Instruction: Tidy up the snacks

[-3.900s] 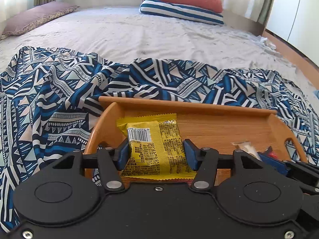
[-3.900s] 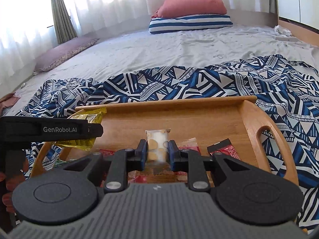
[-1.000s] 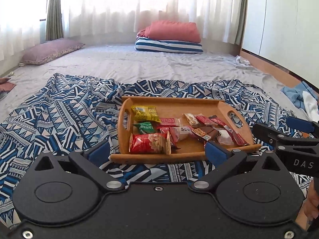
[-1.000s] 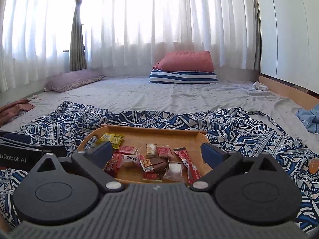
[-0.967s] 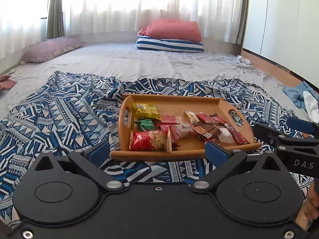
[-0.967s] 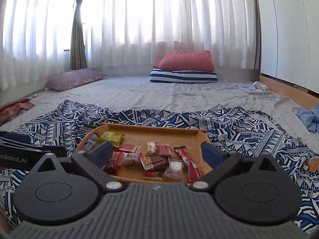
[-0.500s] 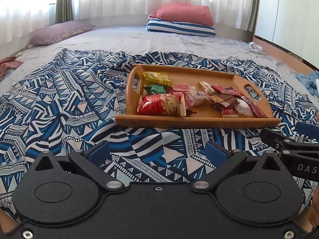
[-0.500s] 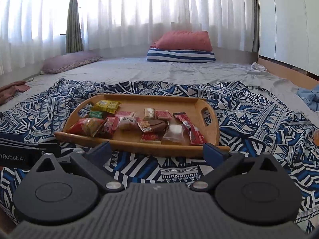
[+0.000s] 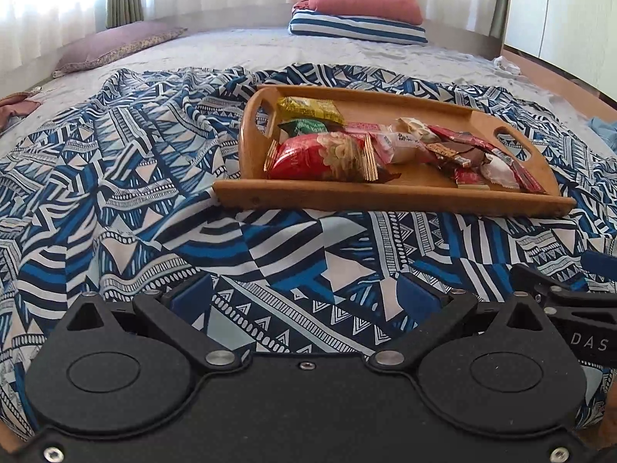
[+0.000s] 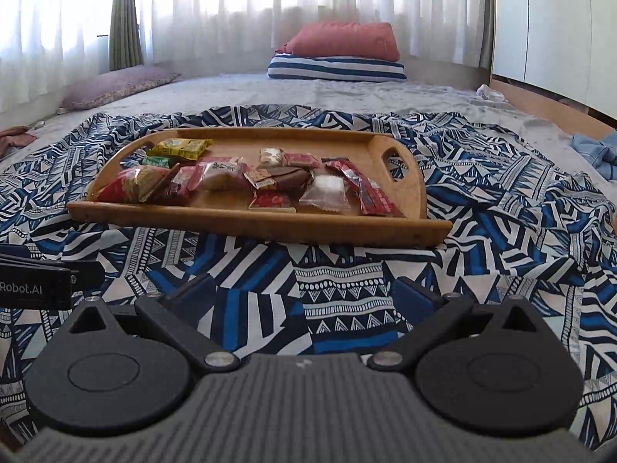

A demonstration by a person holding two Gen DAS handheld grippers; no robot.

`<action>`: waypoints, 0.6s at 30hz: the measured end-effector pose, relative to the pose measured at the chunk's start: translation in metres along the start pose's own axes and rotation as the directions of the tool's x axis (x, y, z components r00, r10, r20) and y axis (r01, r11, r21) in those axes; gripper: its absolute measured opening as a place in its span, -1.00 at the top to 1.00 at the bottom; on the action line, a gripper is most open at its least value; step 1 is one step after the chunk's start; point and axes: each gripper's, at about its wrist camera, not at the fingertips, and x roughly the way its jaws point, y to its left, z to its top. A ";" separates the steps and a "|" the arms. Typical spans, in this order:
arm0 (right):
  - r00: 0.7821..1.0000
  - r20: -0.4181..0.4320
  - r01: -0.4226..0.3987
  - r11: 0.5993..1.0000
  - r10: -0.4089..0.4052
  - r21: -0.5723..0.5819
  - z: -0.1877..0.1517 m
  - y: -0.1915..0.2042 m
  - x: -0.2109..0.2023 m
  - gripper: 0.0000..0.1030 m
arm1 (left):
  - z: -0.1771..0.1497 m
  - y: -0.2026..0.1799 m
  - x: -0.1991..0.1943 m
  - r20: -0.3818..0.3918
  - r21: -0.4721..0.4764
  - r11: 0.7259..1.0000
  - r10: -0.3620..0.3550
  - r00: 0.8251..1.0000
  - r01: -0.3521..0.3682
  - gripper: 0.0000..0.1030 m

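— Where's the tray?

— I see the wooden tray [image 9: 389,195] on the patterned blanket [image 9: 127,177] on the bed, long axis running left to right, handles at both ends, snacks [image 10: 231,179] piled inside.

— And my tongs?

— Left tongs [image 9: 304,301] and right tongs [image 10: 302,297] both spread wide, empty, low over the blanket, short of the tray.

— Any difference between views?

— Only the right view shows the blue cloth [image 10: 595,154] clearly.

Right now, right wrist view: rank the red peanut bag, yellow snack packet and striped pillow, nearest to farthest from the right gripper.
From the right gripper:
1. Red peanut bag, tray's near-left corner.
2. Yellow snack packet, tray's far-left part.
3. Striped pillow, far end of the bed, under the red pillow.
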 end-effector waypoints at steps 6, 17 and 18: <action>1.000 -0.026 0.017 1.000 -0.017 -0.006 -0.011 0.002 0.009 -1.00 | -0.004 0.000 0.008 -0.003 0.002 1.000 -0.002 1.000 0.002 -0.98; 0.997 -0.078 0.010 1.000 -0.011 -0.017 -0.006 0.003 0.020 -1.00 | -0.007 0.002 0.013 0.011 0.008 1.000 -0.013 1.000 0.013 -1.00; 0.997 -0.081 0.006 1.000 -0.007 -0.015 -0.005 0.003 0.021 -1.00 | -0.007 0.003 0.013 0.011 0.007 1.000 -0.015 1.000 0.015 -1.00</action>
